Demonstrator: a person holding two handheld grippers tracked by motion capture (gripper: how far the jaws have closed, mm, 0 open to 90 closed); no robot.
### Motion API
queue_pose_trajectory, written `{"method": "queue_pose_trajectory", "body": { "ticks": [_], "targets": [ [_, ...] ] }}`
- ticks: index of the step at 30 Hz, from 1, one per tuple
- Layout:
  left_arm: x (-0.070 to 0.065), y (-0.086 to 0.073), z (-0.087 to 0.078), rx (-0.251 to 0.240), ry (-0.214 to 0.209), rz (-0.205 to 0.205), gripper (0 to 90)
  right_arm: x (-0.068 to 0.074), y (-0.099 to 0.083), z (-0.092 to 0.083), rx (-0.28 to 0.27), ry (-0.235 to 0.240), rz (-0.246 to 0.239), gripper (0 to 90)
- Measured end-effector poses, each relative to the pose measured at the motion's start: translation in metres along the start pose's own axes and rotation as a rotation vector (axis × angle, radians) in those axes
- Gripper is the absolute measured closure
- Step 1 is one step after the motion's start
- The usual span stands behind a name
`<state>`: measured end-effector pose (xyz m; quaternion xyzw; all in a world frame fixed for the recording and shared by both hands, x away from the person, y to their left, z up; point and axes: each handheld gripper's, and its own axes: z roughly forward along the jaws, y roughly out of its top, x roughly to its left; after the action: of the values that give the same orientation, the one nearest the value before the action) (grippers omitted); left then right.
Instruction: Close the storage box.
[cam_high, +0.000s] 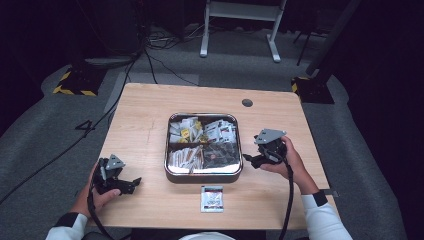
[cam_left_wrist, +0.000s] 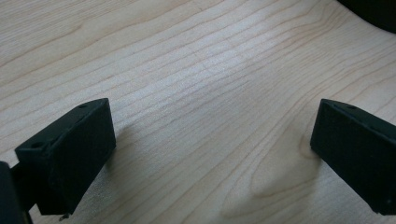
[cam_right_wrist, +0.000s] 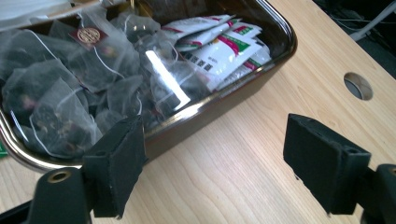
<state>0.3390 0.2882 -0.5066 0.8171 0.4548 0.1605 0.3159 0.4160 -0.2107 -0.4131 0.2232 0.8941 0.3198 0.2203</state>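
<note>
**Both grippers wide open, tray between them**

Your left gripper (cam_high: 131, 185) sits in the lower left of the high view, low over the wooden table (cam_high: 145, 115), well apart from the tray. In the left gripper view its jaws stand wide, one at each lower corner of the frame, with bare wood grain between them — nothing gripped.

Your right gripper (cam_high: 248, 159) is right of centre in the high view, just beside the right wall of the metal tray (cam_high: 203, 176). In the right gripper view its jaws are also spread wide and hold nothing; the left jaw stands in front of the tray's rim (cam_right_wrist: 261, 70), the right jaw over bare table, and a round cable hole (cam_right_wrist: 358, 85) shows at the right edge.

The tray lies at the centre of the high view, split into four compartments. The compartment nearest your right gripper holds clear mesh tea bags (cam_right_wrist: 56, 107) with dark contents; the one beyond holds white sachets (cam_right_wrist: 219, 49) with red and green print.

A single sachet (cam_high: 212, 198) lies flat on the table at lower centre — just below the tray, apart from both grippers.
</note>
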Motion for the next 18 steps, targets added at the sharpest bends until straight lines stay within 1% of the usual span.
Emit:
{"method": "queue_pose_trajectory", "body": {
  "ticks": [2,3,7,10,14,15,16,18],
  "targets": [
    [0.000,0.000,0.000,0.000,0.001,-0.001,0.3,-0.001,-0.003,-0.002,0.008,0.007,0.012,21.3],
    [0.000,0.000,0.000,0.000,0.001,-0.001,0.3,-0.002,-0.005,-0.003,0.007,-0.001,0.016,21.5],
    [0.000,0.000,0.000,0.000,0.001,-0.001,0.3,-0.003,-0.010,-0.004,0.018,-0.006,0.013,21.6],
    [0.000,0.000,0.000,-0.001,0.001,-0.003,0.3,-0.003,-0.016,-0.005,0.023,-0.011,0.025,21.5],
    [0.000,0.000,0.000,-0.001,0.000,-0.001,0.3,-0.004,-0.022,-0.005,0.032,-0.016,0.026,21.3],
    [0.000,0.000,0.000,-0.001,0.000,-0.001,0.3,-0.004,-0.024,-0.005,0.040,-0.005,0.031,20.9],
    [0.000,0.000,0.000,-0.001,0.001,-0.002,0.3,-0.004,-0.025,-0.005,0.047,-0.004,0.038,21.0],
    [0.000,0.000,0.000,0.000,0.000,-0.001,0.3,-0.004,-0.028,-0.005,0.047,-0.016,0.035,21.2]
  ]
}}
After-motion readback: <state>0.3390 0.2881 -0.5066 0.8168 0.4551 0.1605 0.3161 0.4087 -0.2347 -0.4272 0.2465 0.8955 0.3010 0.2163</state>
